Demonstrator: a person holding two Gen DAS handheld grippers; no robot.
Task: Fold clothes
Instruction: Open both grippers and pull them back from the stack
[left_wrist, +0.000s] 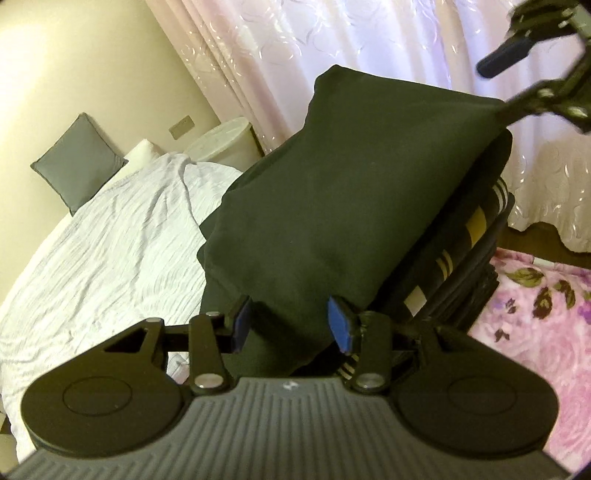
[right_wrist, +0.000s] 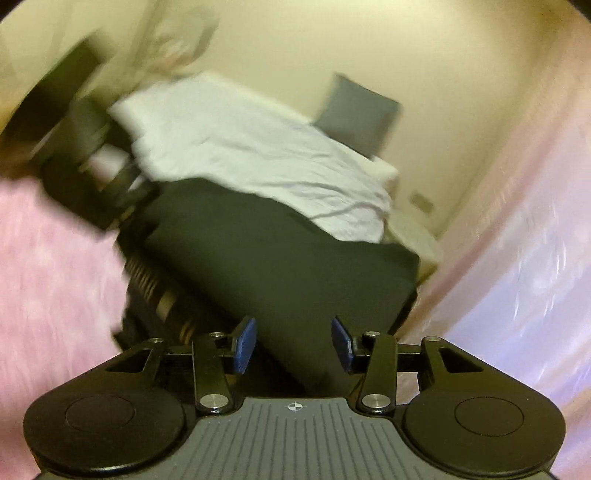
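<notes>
1. Evidently the dark garment (left_wrist: 332, 206) lies as a folded rectangle on top of a stack of folded clothes (left_wrist: 469, 236) on the bed, the pink floral blanket (left_wrist: 535, 306) to its right and the white quilt (left_wrist: 110, 240) to its left.
2. Its long axis runs from the near edge away toward the far curtain (left_wrist: 369, 48).
3. At the near short edge sits the left gripper (left_wrist: 291, 319), its jaws wide, blue pads either side of the cloth without pinching it.
4. At the far right corner hangs the right gripper (right_wrist: 293, 341), also wide and holding nothing; its own view is blurred.
5. Judging by this, the garment already lies folded, which fits a piece just set down or one about to be lifted; the left gripper is nearer.
</notes>
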